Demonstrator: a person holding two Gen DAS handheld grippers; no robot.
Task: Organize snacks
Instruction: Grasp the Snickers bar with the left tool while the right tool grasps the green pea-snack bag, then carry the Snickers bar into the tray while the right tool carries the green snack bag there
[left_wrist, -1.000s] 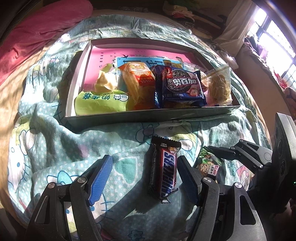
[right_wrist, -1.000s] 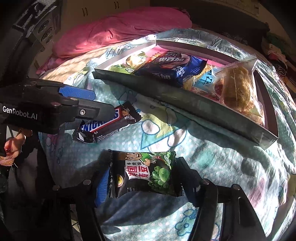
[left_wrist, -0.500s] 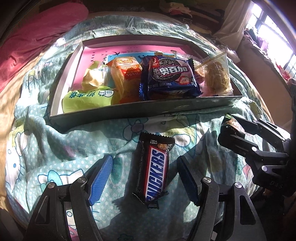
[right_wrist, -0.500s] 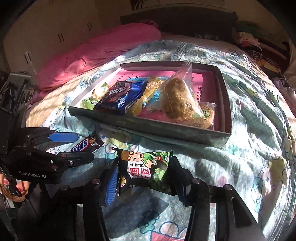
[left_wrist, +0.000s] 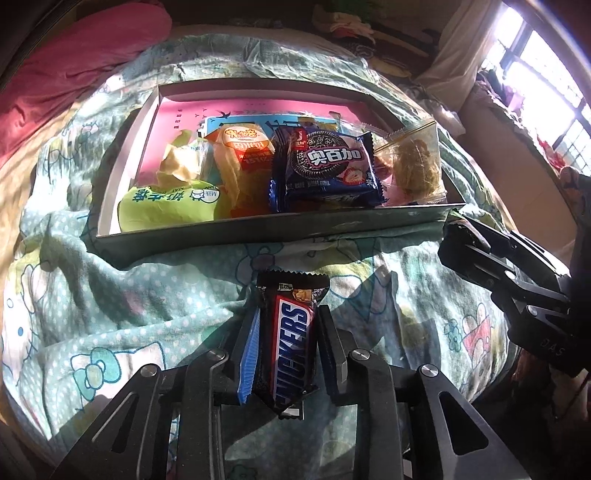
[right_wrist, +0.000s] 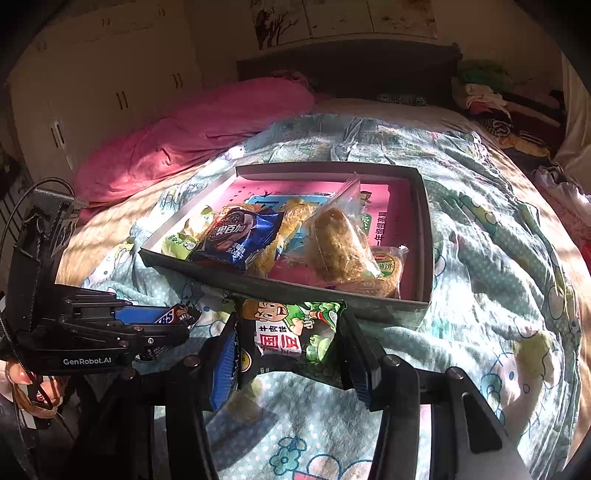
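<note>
— Where did the box (left_wrist: 258, 230) sit?
— On the quilt (left_wrist: 147, 295), the Snickers bar (left_wrist: 290, 345) before its near wall.
— And the cookie pack (left_wrist: 325, 170)?
— Inside, right of the bread packet (left_wrist: 242, 155).

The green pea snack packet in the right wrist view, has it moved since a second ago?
Yes. The green pea packet, held in the right gripper, has come up off the blanket and now overlaps the near wall of the box.
</note>
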